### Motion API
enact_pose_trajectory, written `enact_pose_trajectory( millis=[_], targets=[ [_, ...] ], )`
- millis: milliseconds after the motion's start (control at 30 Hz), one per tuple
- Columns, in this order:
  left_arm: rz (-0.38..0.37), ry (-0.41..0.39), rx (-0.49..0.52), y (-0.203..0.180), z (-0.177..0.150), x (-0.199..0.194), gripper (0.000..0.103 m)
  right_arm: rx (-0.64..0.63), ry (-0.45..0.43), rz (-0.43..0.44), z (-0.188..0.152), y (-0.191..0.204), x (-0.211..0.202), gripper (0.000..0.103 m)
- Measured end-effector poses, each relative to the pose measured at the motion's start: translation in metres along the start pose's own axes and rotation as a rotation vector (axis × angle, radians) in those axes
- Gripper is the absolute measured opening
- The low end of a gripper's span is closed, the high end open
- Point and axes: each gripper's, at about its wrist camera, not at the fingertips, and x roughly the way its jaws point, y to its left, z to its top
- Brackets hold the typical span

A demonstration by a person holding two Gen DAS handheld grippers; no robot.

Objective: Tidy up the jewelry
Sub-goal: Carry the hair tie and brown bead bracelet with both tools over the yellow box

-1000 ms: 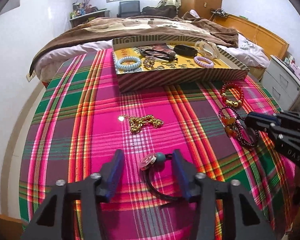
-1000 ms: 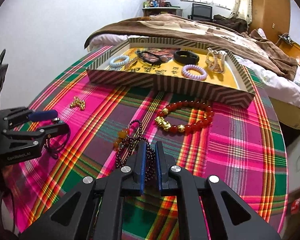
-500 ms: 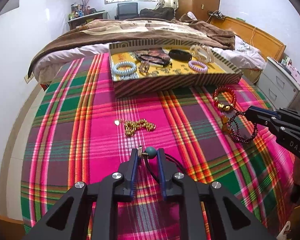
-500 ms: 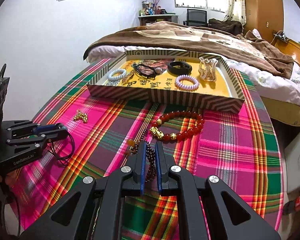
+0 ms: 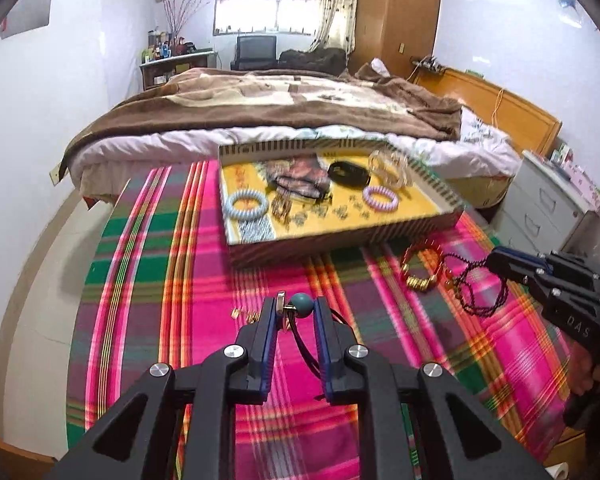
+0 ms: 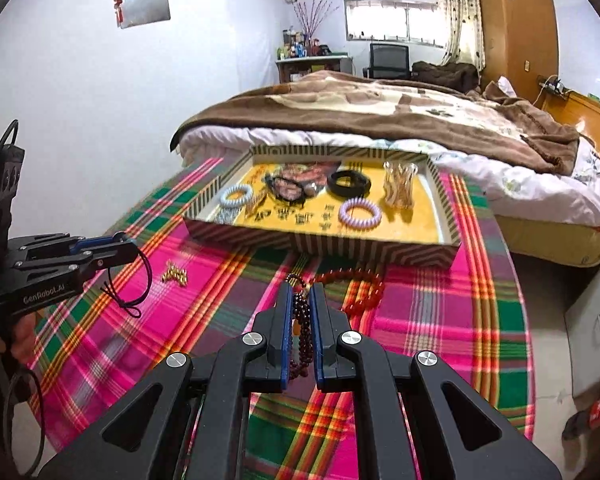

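Both grippers rose off the surface (image 5: 148, 320) | left gripper (image 5: 296, 312) clenched cord necklace (image 5: 302, 306), right gripper (image 6: 300, 300) clamped dark bead string (image 6: 302, 320) | step: carrying | next: release into tray (image 6: 380, 250)

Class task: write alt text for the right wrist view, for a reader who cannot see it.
The right hand-held gripper pinches a dark red bead bracelet above a pink plaid tablecloth. Ahead, a striped tray holds bracelets; at left, the left hand-held gripper dangles a black cord necklace.
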Motion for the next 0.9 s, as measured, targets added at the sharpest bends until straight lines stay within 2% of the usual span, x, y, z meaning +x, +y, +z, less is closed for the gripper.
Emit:
enact_pose_trajectory(
  millis=[433,900],
  targets=[
    [-0.021,-0.025,-0.022,0.009,0.053,0.021,0.018,0.024,-0.029,-0.009,0.036,-0.011,0.014,0.009],
    [0.013,-0.013,-0.053,0.031,0.121,0.093,0.018,0.035,0.017,-0.005,0.079,-0.021,0.091,0.009]
  ],
)
